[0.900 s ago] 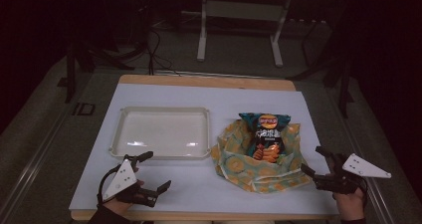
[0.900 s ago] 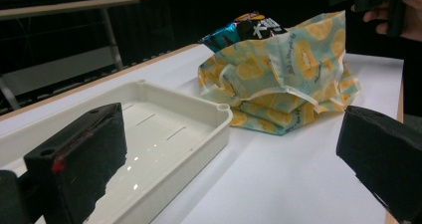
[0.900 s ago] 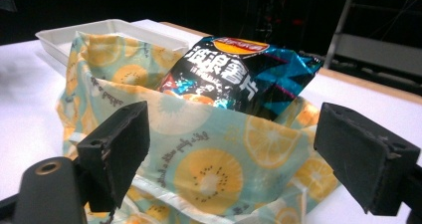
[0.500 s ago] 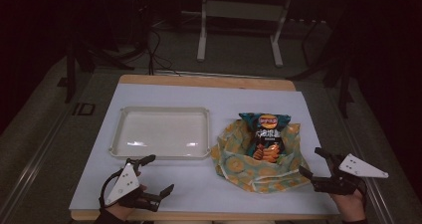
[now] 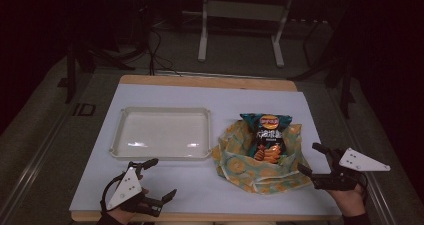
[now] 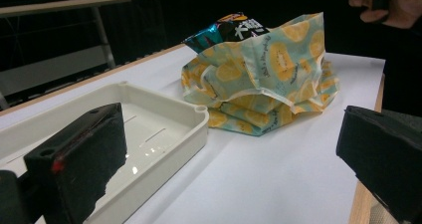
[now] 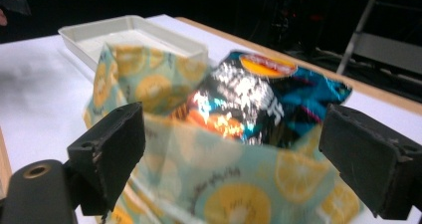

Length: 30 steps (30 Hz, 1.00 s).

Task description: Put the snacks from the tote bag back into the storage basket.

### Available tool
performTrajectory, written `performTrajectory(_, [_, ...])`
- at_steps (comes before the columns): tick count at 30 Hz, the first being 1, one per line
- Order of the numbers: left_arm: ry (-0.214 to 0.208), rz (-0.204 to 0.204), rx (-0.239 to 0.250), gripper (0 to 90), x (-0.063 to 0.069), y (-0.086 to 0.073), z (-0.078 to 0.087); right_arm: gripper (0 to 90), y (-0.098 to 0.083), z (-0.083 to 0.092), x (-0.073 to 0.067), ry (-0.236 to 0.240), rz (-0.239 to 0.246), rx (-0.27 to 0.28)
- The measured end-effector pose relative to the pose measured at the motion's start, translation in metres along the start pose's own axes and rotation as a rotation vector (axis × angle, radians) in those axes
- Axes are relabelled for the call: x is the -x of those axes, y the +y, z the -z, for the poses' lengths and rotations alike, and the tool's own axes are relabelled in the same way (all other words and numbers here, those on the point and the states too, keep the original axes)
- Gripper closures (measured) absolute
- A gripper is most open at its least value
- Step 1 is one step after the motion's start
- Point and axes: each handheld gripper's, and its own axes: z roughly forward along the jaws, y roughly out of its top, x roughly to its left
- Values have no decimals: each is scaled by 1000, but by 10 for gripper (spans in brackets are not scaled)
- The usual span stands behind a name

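My right gripper (image 5: 316, 166), jaws wide, sits just beside the lemon-print cloth bag (image 5: 250, 170) holding the blue crisp packet (image 5: 266, 136), nearer than my left.

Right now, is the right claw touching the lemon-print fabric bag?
Cannot tell. In the high view the right claw sits at the edge of the yellow lemon-print fabric bag, jaws open, but neither contact nor a gap shows plainly.

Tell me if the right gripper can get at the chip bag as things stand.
Probably yes. The right gripper is open beside the patterned bag, and the chip bag sticks out of its open top; only the near cloth wall lies partly in the way.
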Motion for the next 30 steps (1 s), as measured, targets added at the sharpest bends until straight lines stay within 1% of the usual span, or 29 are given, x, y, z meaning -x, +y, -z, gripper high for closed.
performTrajectory(5, [4,2,-7,0,-2,-1,0,109,18,-7,3,0,47,23])
performTrajectory(8, [5,2,-4,0,-2,-1,0,110,28,-11,6,4,52,41])
performTrajectory(12, [5,-1,-6,0,-3,-2,-1,129,39,-18,12,5,71,41])
performTrajectory(14, [5,-3,-7,0,-3,-2,-1,131,44,-22,17,12,71,36])
performTrajectory(17, [3,-5,-7,0,-3,-2,-1,136,51,-30,25,28,58,34])
performTrajectory(18, [3,-6,-8,0,-3,-2,-1,137,53,-32,28,22,59,30])
performTrajectory(20, [3,-7,-7,0,-3,-2,-2,156,56,-37,33,42,55,29])
performTrajectory(21, [3,-7,-8,0,-3,-2,-2,158,58,-40,36,40,60,28])
performTrajectory(23, [3,-7,-9,0,-3,-2,-2,205,61,-44,40,49,60,25])
performTrajectory(26, [2,-8,-10,0,-3,-2,-2,228,63,-52,48,53,52,18])
performTrajectory(28, [2,-9,-10,0,-3,-2,-2,251,63,-57,53,48,43,4])
performTrajectory(30, [1,-11,-12,0,-3,-2,-2,278,61,-62,58,36,48,-18])
